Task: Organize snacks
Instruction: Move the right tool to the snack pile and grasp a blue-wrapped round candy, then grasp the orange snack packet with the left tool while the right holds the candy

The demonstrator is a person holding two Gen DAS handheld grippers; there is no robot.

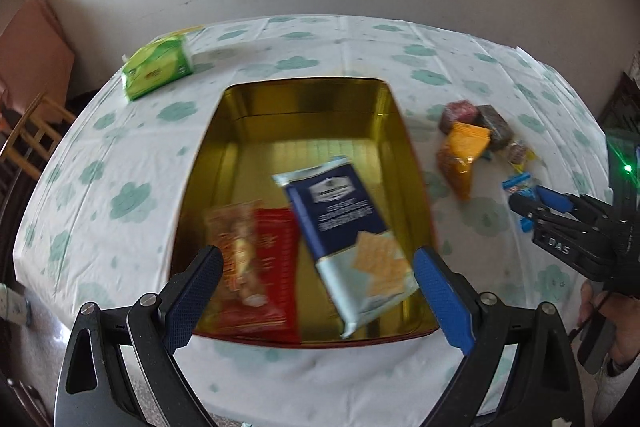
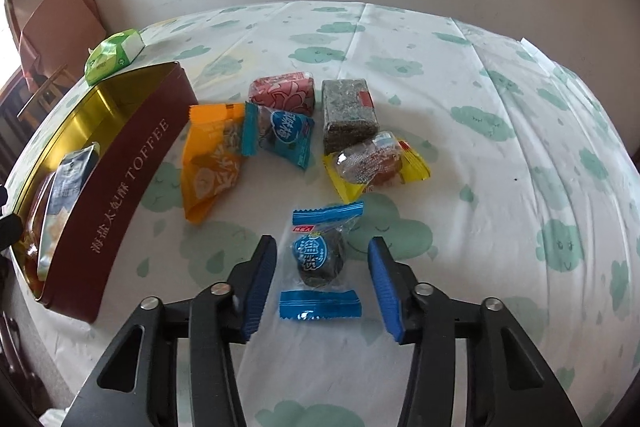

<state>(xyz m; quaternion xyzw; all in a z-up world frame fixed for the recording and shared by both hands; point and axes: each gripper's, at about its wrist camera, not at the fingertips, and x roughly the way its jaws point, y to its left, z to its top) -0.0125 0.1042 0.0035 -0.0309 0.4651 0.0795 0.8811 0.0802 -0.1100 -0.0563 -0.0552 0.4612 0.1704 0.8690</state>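
Note:
A gold-lined toffee tin (image 1: 304, 95) stands open on the table, with my left gripper (image 1: 318, 259) open above its near end. Inside lie a blurred blue cracker packet (image 1: 344, 227), slanted, and a red snack packet (image 1: 272, 267); neither touches the pads. To the right of the tin, my right gripper (image 2: 322, 245) is open and low over the cloth. A blue-wrapped dark candy (image 2: 318, 259) lies between its fingers with a gap on each side. Beyond it lie an orange packet (image 2: 212, 155), another blue candy (image 2: 284, 135), a pink packet (image 2: 282, 93), a dark block (image 2: 348, 115) and a yellow-wrapped snack (image 2: 372, 163).
A green tissue pack (image 1: 156, 67) lies at the table's far left, behind the tin. The tin's dark red side wall (image 2: 120, 179) stands just left of the right gripper. A wooden chair (image 1: 32, 135) is off the table's left edge. The cloud-print cloth (image 2: 500, 187) stretches away to the right.

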